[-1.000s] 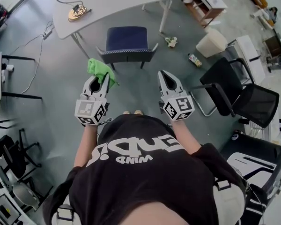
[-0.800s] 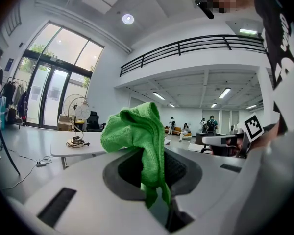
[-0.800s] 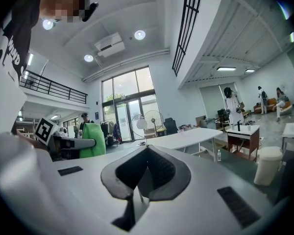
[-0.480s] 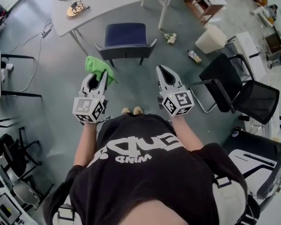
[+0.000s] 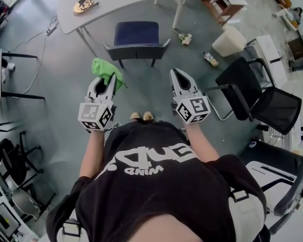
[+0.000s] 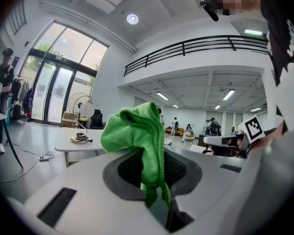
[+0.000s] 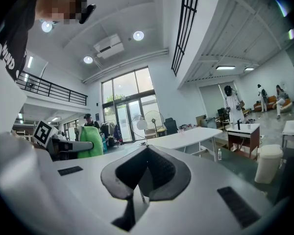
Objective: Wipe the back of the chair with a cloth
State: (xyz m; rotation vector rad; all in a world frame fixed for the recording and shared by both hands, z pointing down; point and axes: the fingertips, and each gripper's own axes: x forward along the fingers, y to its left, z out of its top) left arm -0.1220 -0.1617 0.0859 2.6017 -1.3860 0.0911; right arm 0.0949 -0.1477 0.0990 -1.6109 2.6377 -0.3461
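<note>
Left tool was clamped on the green cloth, right tool closed, empty; blue chair stood ahead, well apart. Best step closer, press cloth flat on backrest, wipe sideways

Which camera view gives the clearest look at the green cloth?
The left gripper view: the cloth fills its middle, pinched in the shut left gripper. The head view shows it small, bunched at that gripper's tip. The right gripper view shows only a green patch at left.
</note>
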